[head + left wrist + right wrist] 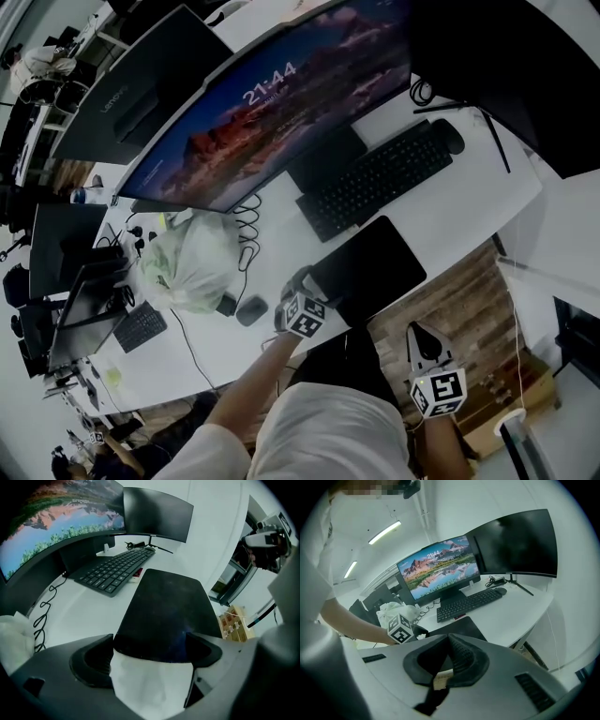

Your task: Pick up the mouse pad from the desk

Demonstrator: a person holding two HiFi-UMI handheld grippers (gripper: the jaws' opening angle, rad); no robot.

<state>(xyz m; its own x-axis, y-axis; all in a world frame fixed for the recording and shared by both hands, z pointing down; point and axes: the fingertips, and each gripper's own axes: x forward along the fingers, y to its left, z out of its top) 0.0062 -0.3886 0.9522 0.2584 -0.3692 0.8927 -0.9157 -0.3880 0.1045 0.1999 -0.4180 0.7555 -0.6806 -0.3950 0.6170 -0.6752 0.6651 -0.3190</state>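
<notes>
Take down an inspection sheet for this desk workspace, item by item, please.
Surface: white desk.
Job's things: black mouse pad lies flat in front of the keyboard.
Clutter: mouse, white plastic bag.
Grippers: left gripper open, fingers either side of the pad's near edge; right gripper shut, empty, over the floor.
Cables: coiled cable below the lit monitor.
Surroundings: dark monitor, wooden floor.

An office: curved monitors [272, 103] and a keyboard [375, 178] on a long white worktop [473, 187], with more screens [66, 246] beyond.
</notes>
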